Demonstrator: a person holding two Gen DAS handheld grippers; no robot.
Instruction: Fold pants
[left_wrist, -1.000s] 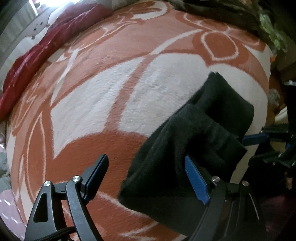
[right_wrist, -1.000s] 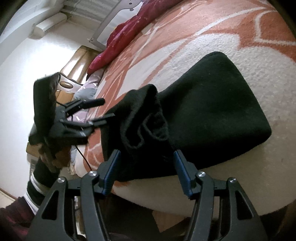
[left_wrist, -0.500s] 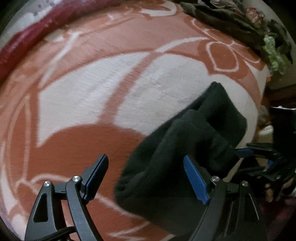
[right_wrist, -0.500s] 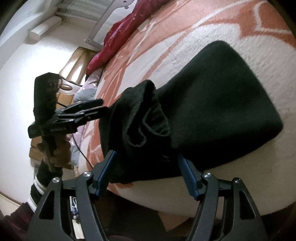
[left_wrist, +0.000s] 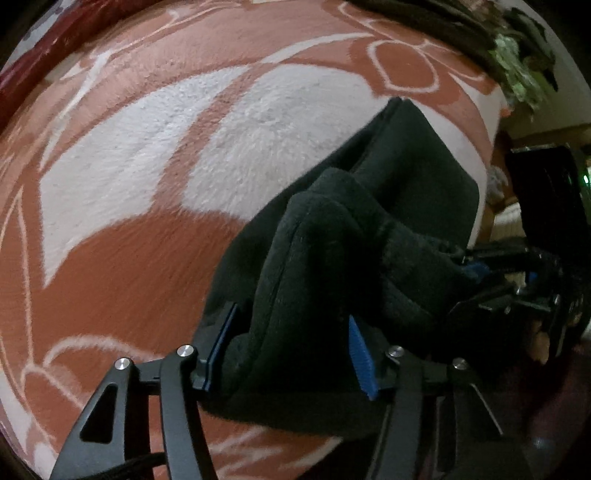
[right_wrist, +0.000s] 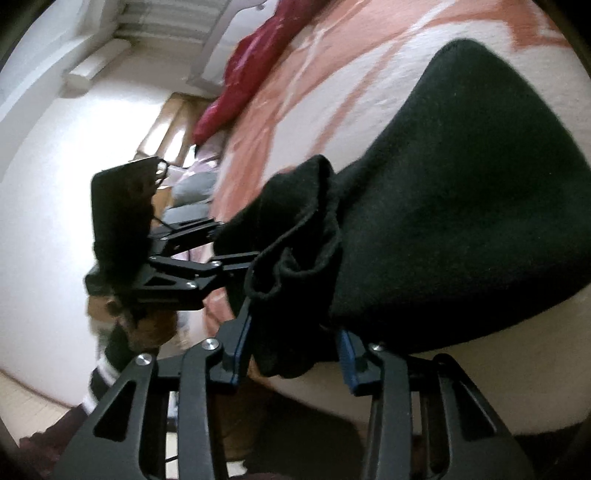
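Note:
The black pants lie bunched near the edge of a bed with an orange and white blanket. My left gripper has its blue pads closed in on a thick fold at the near end of the pants. My right gripper is closed on the bunched hem at the other side of the pants. Each gripper shows in the other's view: the right one at the far right of the left wrist view, the left one at the left of the right wrist view.
A red cloth lies along the far side of the bed. Dark clothes are piled at the bed's far corner. The bed edge drops off just below the pants. A white wall stands beyond the bed.
My left gripper moved forward onto the pants and closed from wide open onto the fold. My right gripper narrowed on the hem and the fabric lifted and bunched more.

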